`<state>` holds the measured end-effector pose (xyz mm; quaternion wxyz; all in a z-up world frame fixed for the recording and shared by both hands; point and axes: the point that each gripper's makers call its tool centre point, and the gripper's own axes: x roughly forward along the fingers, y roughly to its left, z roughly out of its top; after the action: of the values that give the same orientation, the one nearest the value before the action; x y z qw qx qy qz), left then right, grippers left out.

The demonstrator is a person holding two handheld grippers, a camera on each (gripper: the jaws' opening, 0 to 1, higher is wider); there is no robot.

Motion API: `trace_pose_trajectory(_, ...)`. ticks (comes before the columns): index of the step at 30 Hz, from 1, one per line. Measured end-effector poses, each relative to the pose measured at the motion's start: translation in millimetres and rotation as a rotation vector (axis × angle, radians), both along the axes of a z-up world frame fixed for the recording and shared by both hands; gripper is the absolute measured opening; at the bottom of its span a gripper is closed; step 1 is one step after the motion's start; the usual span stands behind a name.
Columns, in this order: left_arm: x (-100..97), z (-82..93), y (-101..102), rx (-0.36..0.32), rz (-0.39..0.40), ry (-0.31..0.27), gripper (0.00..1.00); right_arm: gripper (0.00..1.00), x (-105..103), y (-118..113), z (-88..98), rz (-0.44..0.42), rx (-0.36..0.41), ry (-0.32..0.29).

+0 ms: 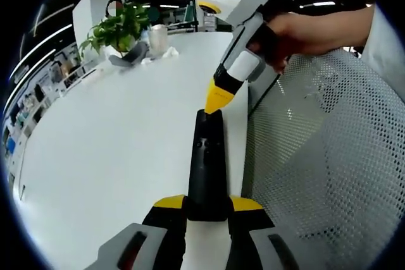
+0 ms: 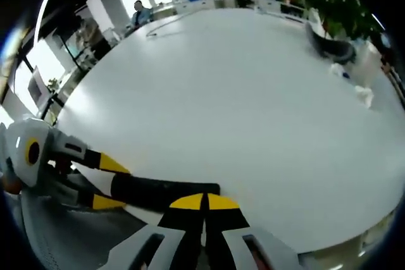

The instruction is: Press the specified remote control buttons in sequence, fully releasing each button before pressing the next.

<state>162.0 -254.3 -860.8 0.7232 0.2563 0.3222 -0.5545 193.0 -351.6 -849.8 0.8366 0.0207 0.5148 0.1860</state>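
A slim black remote control [image 1: 206, 162] points away from me over the white table, near its right edge. My left gripper [image 1: 207, 203] is shut on the remote's near end, one yellow tip on each side. My right gripper [image 1: 215, 107], held by a hand, comes down from the upper right with its yellow tips shut together and touching the remote's far end. In the right gripper view, my right gripper [image 2: 204, 202] is shut with its tips at the end of the remote [image 2: 161, 192], and the left gripper [image 2: 109, 183] clamps the remote from the left.
A white mesh chair back [image 1: 329, 156] stands right beside the table edge. At the far side of the table [image 1: 107, 150] are a potted plant [image 1: 120, 26], a white cup [image 1: 158, 37] and crumpled paper [image 2: 364, 96]. A person [image 2: 138, 12] sits far off.
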Motion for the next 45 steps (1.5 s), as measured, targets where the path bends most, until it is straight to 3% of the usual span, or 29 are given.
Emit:
trace_pose_trajectory(3,0.0,0.0,0.1,0.002,-0.002,-0.001,0.24,0.0,1.4,2.3,3.7,-0.024,0.045,-0.001)
trace_pose_trajectory(10,-0.1,0.2,0.0,0.002,-0.008,-0.007,0.24,0.0,-1.0,7.3,2.6,-0.02,0.069,0.021)
trace_pose_trajectory(14,-1.6,0.2,-0.8,0.001,-0.019,-0.003,0.24,0.0,-5.2,8.4,-2.9,0.011,0.034,0.045)
trace_pose_trajectory(28,-0.5,-0.2,-1.7,-0.01,0.001,0.012,0.24,0.0,-2.0,8.0,-1.0,0.02,0.032,0.022)
trace_pose_trajectory(37,-1.6,0.0,-2.3,-0.013,0.002,0.011,0.24,0.0,-3.9,9.9,-0.8,0.088,-0.034,-0.017)
trace_pose_trajectory(45,-2.5,0.2,-2.0,-0.017,0.002,0.009,0.24,0.0,-3.1,7.9,-0.1,0.043,0.029,0.001)
